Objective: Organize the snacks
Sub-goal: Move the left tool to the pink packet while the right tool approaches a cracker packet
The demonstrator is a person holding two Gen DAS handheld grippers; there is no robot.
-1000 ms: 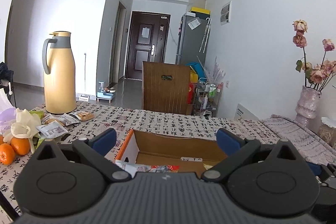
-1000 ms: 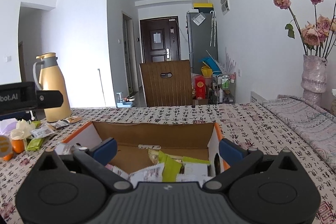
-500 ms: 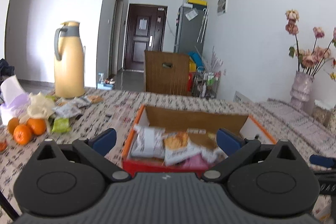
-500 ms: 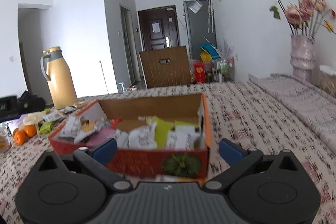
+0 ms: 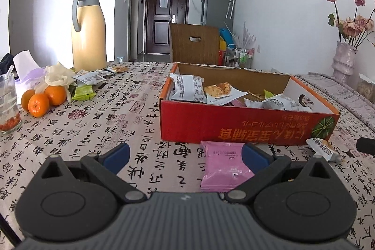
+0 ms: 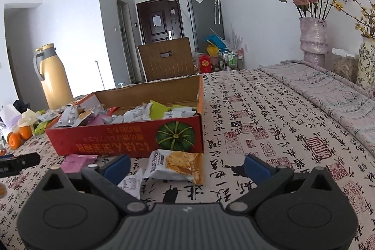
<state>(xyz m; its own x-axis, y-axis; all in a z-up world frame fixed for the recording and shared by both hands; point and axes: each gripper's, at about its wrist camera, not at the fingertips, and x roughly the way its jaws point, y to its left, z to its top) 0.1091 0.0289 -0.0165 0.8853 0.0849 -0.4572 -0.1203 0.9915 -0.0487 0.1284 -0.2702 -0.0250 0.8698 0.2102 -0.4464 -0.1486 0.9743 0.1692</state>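
Note:
A red cardboard box (image 5: 234,125) (image 6: 117,144) holds several snack packets. A pink packet (image 5: 222,163) (image 6: 78,162) lies on the table in front of it, just ahead of my open, empty left gripper (image 5: 185,154). A white and orange cracker packet (image 6: 175,165) (image 5: 322,148) lies before the box's right corner, between the open fingers of my empty right gripper (image 6: 187,165). A small white packet (image 6: 131,184) lies by its left finger. More packets (image 5: 91,79) lie near the flask.
A yellow thermos flask (image 5: 88,32), oranges (image 5: 44,97), a glass (image 5: 8,104) and tissues stand at the left. Vases with roses (image 6: 313,39) stand at the right on a folded cloth. A wooden chair (image 5: 194,43) is behind the table.
Both grippers have pulled back from above the box and lowered toward the table; the box's red front and the loose packets before it have come into view.

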